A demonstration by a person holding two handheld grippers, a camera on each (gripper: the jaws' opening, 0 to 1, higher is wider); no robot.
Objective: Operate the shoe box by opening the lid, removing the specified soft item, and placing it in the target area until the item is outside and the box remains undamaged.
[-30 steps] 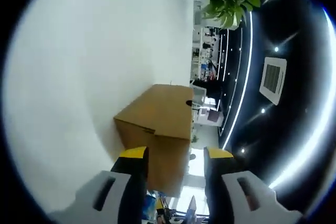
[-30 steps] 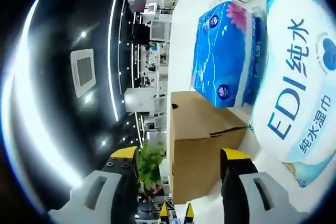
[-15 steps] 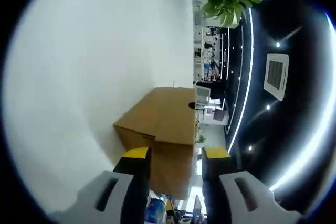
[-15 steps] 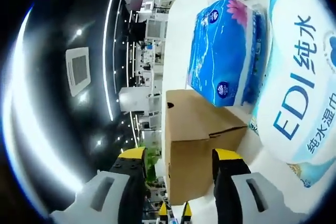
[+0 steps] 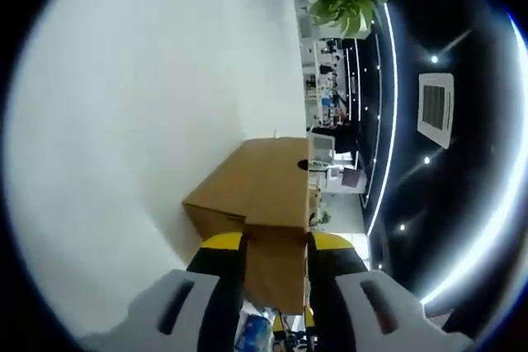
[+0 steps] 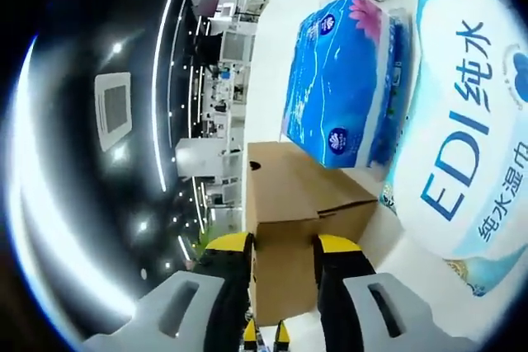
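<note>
In my right gripper view, the big white and light-blue wet-wipes pack point(image 6: 470, 129) on the right carries the clearest print: large blue letters "EDI", with the Chinese characters 纯水 in blue beside them and smaller characters 纯水湿巾 below. The characters run sideways, because my view is rolled. Left of it, the blue tissue pack point(image 6: 346, 80) has two small round white logos and a small red mark near its far end, all too small for me to read. The cardboard box point(image 6: 297, 204) shows no print I can make out. In my left gripper view I can read nothing on the box point(image 5: 264, 195).
</note>
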